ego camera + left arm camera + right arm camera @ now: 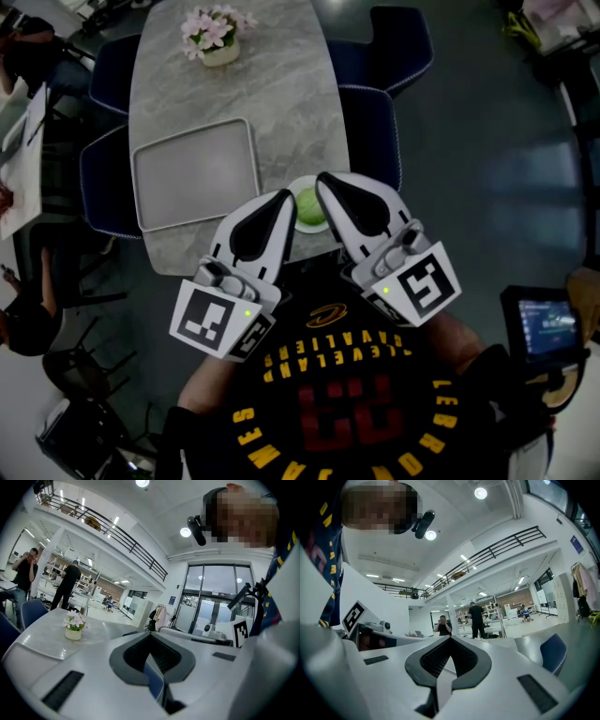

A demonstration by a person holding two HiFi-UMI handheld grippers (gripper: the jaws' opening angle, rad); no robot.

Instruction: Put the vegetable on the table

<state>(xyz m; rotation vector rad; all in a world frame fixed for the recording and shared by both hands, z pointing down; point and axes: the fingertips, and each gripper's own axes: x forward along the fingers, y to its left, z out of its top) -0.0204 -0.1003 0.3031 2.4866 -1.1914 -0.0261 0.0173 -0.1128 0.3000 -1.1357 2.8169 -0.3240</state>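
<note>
Legible writing: the person's black shirt (347, 403) carries yellow lettering, upside down in the head view, reading "CLEVELAND CAVALIERS" across the chest and "LEBRON JAMES" in an arc around a dark red number. Each gripper bears a cube with black-and-white square markers. The screen of the tablet (547, 328) at the right edge is lit, but its print is too small to read.

Left gripper (285, 198): its own view shows the jaws together at the tips (150, 634), with nothing held. Only the blue of a chair shows through the opening behind the tips.

Right gripper (322, 178): jaws likewise closed tip to tip (450, 638), gripping nothing.

Both grippers are held close to the person's chest, side by side.

Vegetable (308, 203): green and rounded, it lies at the near right corner of the grey marble table (281, 94), seen between the two gripper tips. It appears to rest in a pale dish. Neither gripper touches it in any view.

Also on the table are an empty grey tray (197, 173) on the left side and a pot of pink flowers (214, 33) at the far end.

Obscured: the grippers cover the lower part of the vegetable and the table edge beneath it, so its exact seating cannot be confirmed.
</note>
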